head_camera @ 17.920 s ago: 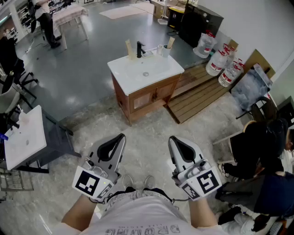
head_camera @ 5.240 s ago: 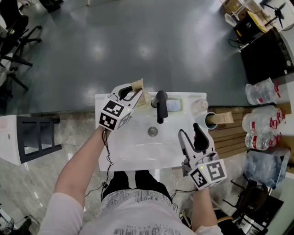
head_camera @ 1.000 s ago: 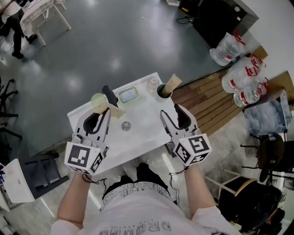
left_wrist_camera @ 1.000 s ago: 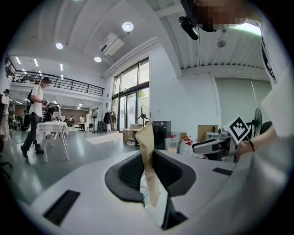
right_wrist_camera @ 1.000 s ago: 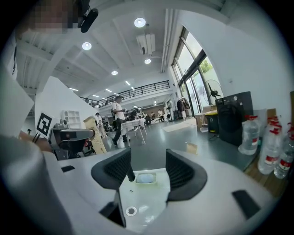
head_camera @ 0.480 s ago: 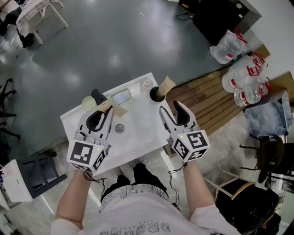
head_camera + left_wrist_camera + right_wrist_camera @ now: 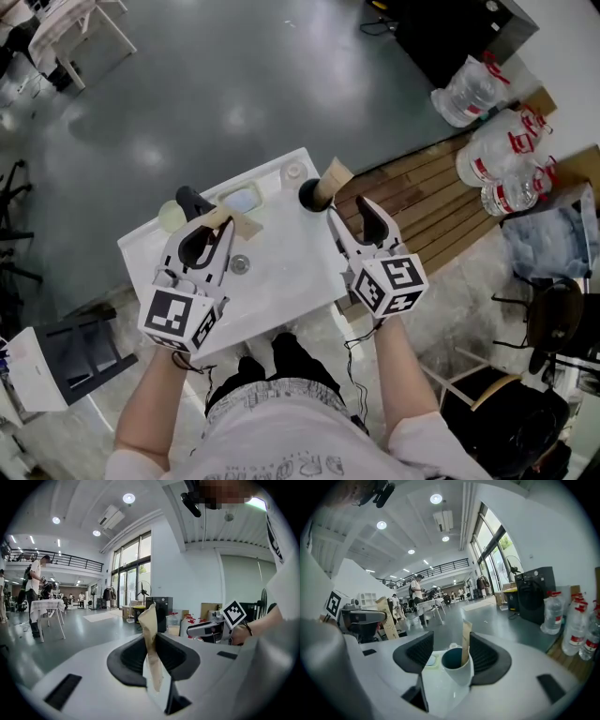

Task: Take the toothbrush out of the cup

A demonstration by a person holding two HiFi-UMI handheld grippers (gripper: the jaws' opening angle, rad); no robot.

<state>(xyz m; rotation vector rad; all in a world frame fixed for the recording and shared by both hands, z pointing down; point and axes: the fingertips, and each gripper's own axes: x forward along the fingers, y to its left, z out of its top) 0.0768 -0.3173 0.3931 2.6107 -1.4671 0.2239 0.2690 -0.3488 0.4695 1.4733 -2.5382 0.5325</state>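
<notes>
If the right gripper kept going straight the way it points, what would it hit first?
Most likely the cup holding a paper-wrapped toothbrush, dead ahead of the open right gripper; the gap between them is hard to judge.

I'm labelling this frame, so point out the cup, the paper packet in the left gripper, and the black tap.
cup (image 7: pixel 459 674), right gripper view, white outer wall.
paper packet (image 7: pixel 151 630), left gripper view, upper half.
black tap (image 7: pixel 191 201), head view, top.

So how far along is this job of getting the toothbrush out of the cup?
One paper-wrapped toothbrush is already out, clamped in the left gripper above the sink. The right gripper, open, points at the dark cup, where a second wrapped brush stands. Pulling that one seems left.
</notes>
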